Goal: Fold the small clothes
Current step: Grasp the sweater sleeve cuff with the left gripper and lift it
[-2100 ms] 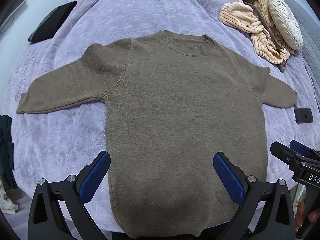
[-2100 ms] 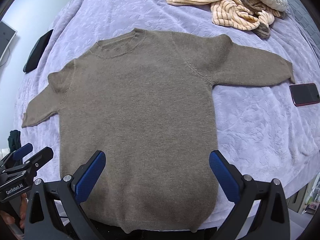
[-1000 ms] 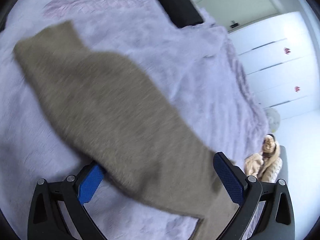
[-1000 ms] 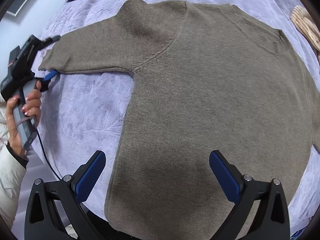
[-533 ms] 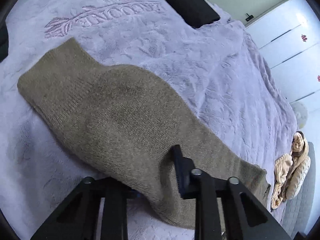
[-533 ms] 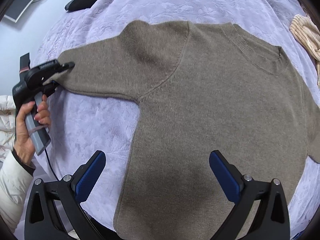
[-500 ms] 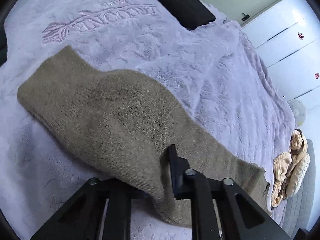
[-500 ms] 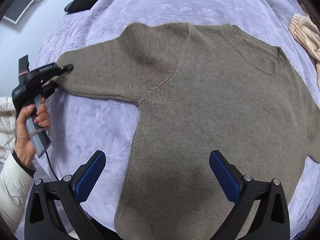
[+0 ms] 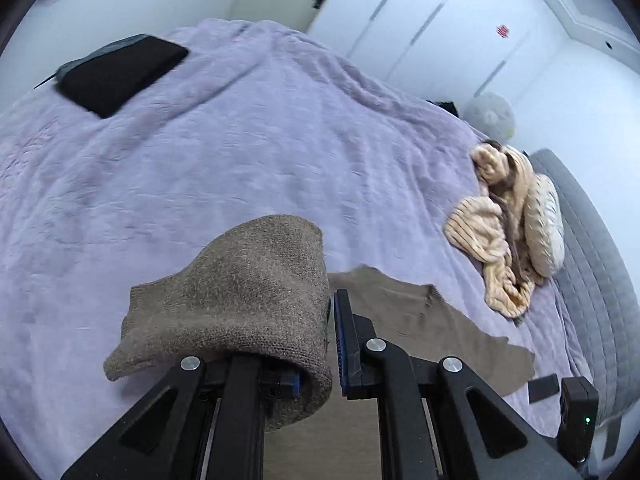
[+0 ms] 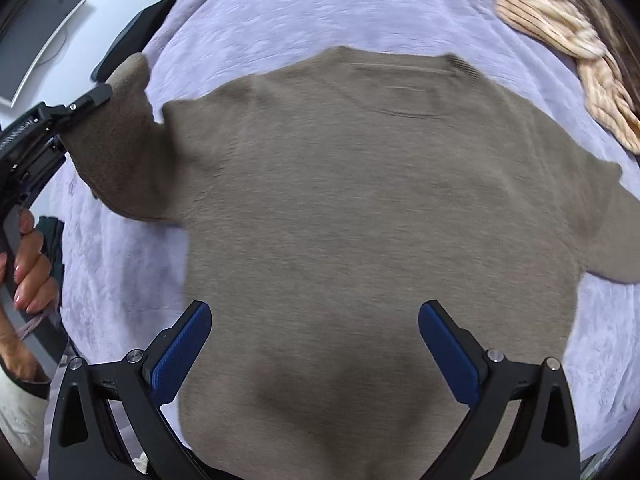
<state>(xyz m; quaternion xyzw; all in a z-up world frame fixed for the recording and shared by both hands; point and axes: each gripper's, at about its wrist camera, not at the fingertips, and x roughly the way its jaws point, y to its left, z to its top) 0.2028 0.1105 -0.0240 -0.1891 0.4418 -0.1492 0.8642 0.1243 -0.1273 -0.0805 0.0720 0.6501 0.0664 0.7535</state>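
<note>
A brown knit sweater lies flat on the lilac bedspread, neck away from me. My left gripper is shut on the cuff of the sweater's left sleeve and holds it lifted off the bed; the cuff drapes over the left finger. In the right wrist view the left gripper shows at the far left with the sleeve raised. My right gripper is open and empty above the sweater's lower body.
A cream striped garment and a white cushion lie at the bed's right side. A black flat object lies at the far left corner. A dark phone lies near the right edge. White wardrobe doors stand behind.
My left gripper closed on the left sleeve cuff and has lifted it off the bed. My right gripper has moved closer over the sweater body, still open.
</note>
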